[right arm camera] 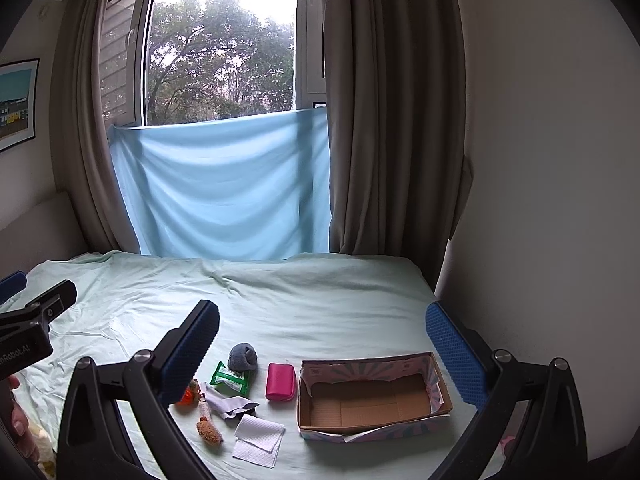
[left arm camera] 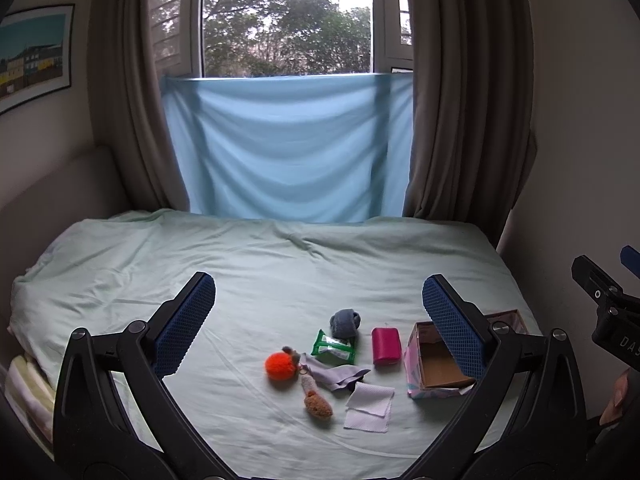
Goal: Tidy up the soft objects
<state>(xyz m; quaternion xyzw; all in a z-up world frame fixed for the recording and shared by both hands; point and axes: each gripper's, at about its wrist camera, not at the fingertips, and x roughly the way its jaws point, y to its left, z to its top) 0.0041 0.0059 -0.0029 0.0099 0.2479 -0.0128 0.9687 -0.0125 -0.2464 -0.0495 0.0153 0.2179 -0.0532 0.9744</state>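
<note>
Both grippers hang above the bed w/ nothing in them: your left gripper point(left arm camera: 318, 300) has its jaws spread wide, and so does the right gripper point(right arm camera: 322, 328); neither touches anything. Seven-ish soft items sit bunched on the green sheet point(left arm camera: 280, 272), prob. grouped so you can reach each w/o shifting far. Between the left jaws, below the tips: orange pom-pom point(left arm camera: 279, 366) closest to the left jaw, brown plush keychain point(left arm camera: 316, 398) just under it, lilac cloth point(left arm camera: 332, 376) touching both, white folded tissue point(left arm camera: 370, 406) nearest you, green wipes pack point(left arm camera: 334, 346) w/ the grey rolled sock point(left arm camera: 345, 322) against its far edge, pink pouch point(left arm camera: 386, 346) toward the right jaw. The open cardboard box point(right arm camera: 436, 384) lies empty, partly behind the left gripper's right jaw but squarely between the right gripper's jaws, so the right side looks set up for drop-offs and the left for picking. My read: nothing's sorted yet; the pink pouch, just beside the box, seems the easiest first grab.
</note>
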